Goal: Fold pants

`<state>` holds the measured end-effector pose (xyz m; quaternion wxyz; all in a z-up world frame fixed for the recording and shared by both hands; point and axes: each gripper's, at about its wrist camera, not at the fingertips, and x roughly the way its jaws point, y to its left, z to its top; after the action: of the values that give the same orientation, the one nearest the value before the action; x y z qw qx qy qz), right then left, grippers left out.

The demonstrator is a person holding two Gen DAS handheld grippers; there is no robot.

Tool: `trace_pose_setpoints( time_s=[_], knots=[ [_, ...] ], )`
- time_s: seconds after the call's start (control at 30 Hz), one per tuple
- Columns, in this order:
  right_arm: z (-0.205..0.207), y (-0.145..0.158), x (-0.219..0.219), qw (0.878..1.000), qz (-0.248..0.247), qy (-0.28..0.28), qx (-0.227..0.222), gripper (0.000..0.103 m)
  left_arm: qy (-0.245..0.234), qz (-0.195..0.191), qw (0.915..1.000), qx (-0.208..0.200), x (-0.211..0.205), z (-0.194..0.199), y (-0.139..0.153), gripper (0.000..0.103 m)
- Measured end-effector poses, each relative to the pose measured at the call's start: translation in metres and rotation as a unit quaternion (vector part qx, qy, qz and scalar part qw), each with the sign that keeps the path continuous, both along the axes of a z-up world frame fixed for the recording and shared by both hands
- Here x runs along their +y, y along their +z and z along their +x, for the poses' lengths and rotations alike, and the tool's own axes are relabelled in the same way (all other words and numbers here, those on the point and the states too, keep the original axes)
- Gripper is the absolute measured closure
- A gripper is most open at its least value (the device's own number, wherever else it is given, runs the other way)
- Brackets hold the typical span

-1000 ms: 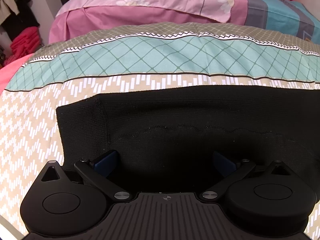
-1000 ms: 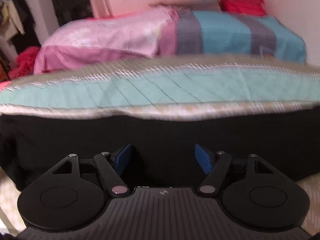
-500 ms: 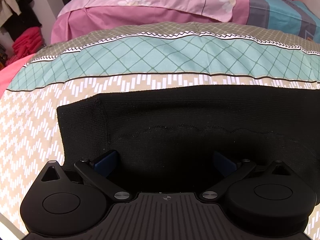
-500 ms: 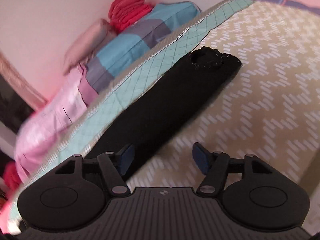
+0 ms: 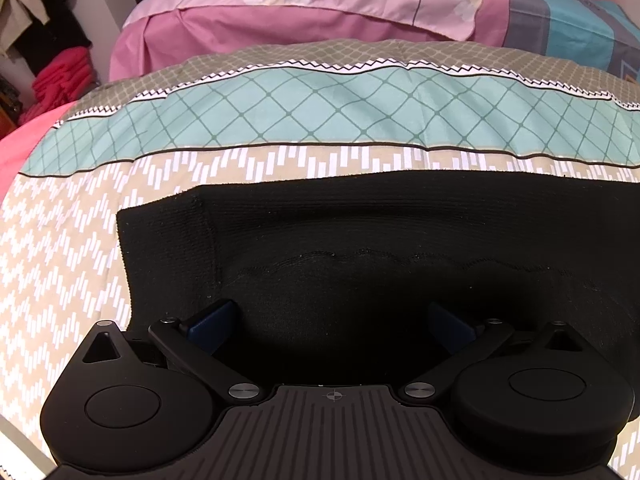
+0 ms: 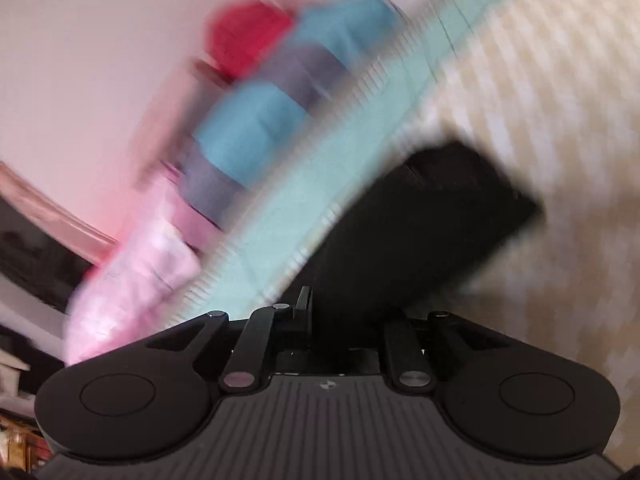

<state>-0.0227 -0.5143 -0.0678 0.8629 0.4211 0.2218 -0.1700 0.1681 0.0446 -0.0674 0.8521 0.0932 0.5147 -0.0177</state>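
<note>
The black pants lie folded lengthwise on the patterned bedspread. My left gripper is open, its blue pads either side of the fabric near the waistband end. In the blurred right wrist view, the pants stretch away as a long black strip. My right gripper has its fingers drawn close together on the near edge of the black fabric.
Pink bedding and a blue-grey blanket lie at the head of the bed. Red clothes are stacked at the left, more red cloth by the wall. The bed edge shows at lower left.
The right gripper swung over to the pants' long side and closed from open onto the black fabric; its view is now motion-blurred. The left gripper has stayed put, open.
</note>
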Motion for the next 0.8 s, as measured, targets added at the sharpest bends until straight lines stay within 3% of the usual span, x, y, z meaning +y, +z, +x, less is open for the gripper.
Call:
trace_pose_setpoints(
  time_s=[0.07,0.13,0.17,0.27,0.33,0.43,0.5,0.63,0.7,0.8],
  knots=[
    [-0.003,-0.003,-0.010,1.000,-0.016,-0.006,0.005,0.086,0.000,0.000,1.0000,0.004,-0.001,0.002,0.000,0.000],
    [0.008,-0.028,-0.019,0.998,0.014,-0.001,0.066,0.085,-0.003,0.005,1.0000,0.006,-0.003,0.003,0.000,0.000],
    [0.006,-0.030,-0.018,0.999,0.007,-0.003,0.050,0.086,-0.004,0.005,0.9999,0.008,-0.003,0.004,0.000,0.000],
    [-0.002,-0.023,-0.012,0.999,0.013,-0.024,0.047,0.065,-0.008,0.002,0.9999,0.012,-0.001,0.004,0.000,0.000],
    [-0.014,-0.019,-0.006,0.998,0.019,-0.037,0.039,0.044,-0.010,0.001,0.9998,0.017,-0.001,0.006,0.001,0.000],
    [-0.035,-0.009,0.011,0.998,0.002,-0.053,0.046,0.033,-0.013,-0.001,0.9994,0.031,0.000,0.010,0.004,0.000],
    [-0.051,-0.004,0.030,0.999,-0.001,-0.035,0.038,0.031,-0.013,-0.005,0.9992,0.036,0.001,0.012,0.009,0.000],
    [-0.057,0.003,0.101,0.992,-0.029,0.118,0.018,0.026,-0.021,-0.043,0.9986,0.021,0.004,0.007,0.025,0.000],
    [-0.046,0.000,0.150,0.971,-0.034,0.235,0.016,0.026,-0.032,-0.055,0.9978,0.015,0.002,0.007,0.028,0.000],
    [-0.024,-0.013,0.223,0.929,-0.014,0.370,0.011,0.027,-0.038,-0.040,0.9981,0.025,-0.004,0.013,0.014,0.000]
  ],
)
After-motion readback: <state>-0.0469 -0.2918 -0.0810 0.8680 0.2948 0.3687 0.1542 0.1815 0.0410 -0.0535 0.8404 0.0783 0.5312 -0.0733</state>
